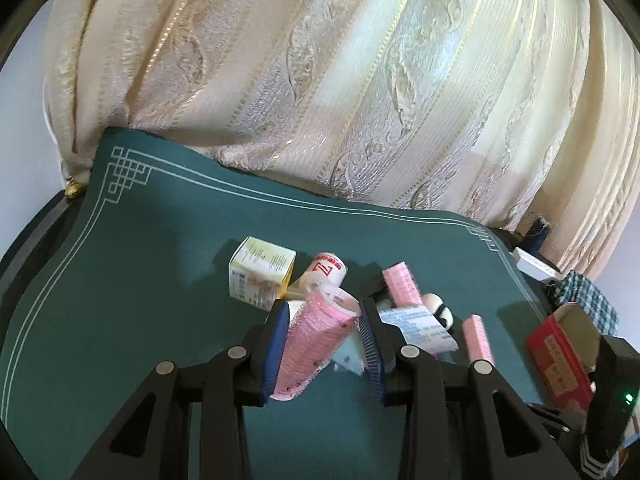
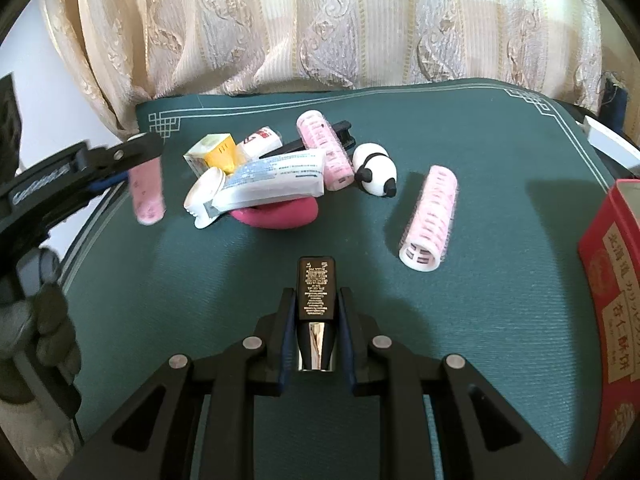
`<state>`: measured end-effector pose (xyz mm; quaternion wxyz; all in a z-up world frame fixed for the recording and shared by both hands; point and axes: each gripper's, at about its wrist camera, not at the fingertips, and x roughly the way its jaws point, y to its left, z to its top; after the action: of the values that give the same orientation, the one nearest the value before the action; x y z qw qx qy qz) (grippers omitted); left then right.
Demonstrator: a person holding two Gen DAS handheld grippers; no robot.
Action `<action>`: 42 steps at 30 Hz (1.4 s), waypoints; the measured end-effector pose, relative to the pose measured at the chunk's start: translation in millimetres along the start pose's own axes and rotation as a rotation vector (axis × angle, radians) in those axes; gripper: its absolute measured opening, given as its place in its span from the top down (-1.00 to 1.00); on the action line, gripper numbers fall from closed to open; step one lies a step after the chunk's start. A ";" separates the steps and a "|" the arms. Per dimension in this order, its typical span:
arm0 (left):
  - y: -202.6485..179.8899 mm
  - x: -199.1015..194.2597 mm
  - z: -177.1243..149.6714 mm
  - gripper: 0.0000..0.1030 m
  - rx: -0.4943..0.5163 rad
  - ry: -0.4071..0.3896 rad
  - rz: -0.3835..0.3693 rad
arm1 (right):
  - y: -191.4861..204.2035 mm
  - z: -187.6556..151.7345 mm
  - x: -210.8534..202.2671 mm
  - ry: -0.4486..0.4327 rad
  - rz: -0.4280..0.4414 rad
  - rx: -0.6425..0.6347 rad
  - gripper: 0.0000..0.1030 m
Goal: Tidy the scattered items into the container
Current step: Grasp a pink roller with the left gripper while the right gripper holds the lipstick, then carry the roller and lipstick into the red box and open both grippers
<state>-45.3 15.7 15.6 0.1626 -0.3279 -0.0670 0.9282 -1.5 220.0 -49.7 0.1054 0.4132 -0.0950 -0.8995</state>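
Left claw: clamped across the middle of a pink hair roller, carried clear of the green worktop with its open end tilted up (judged a crosswise hold, so the hollow tube does not slip out lengthways). Right claw: closed on a black lipstick tube, printed base pointing away, chrome end back between the pads; gripped along its length, presumably for dropping endways into the container. Red box: open-topped, standing at the right edge of the worktop, nearest the right claw; taken to be the container. Still loose on the worktop: second pink roller lying alone right of centre; third pink roller at the far side, leaning on the central heap; panda figure between those two; white tube propped on a magenta pad; small yellow-and-white carton and a small white bottle behind it. Both loads judged ready for transfer rightward; most items not yet tidied.
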 end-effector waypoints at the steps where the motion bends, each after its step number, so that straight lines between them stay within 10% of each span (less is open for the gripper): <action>1: -0.3 -3.2 -1.8 0.28 -0.003 0.001 -0.002 | 0.3 0.0 -1.5 -0.005 0.003 0.000 0.57; 24: -68.2 -53.9 -31.5 0.28 0.090 -0.004 -0.060 | 3.2 -8.0 -73.1 -0.171 -0.193 -0.048 0.57; 42: -218.2 -50.7 -51.7 0.28 0.255 0.053 -0.297 | -141.6 -65.3 -211.9 -0.303 -0.410 0.218 0.57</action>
<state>80.7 203.8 55.7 0.3398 -0.3153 0.0078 0.8860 167.4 407.2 25.2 -0.1392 0.2937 -0.1202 -0.9380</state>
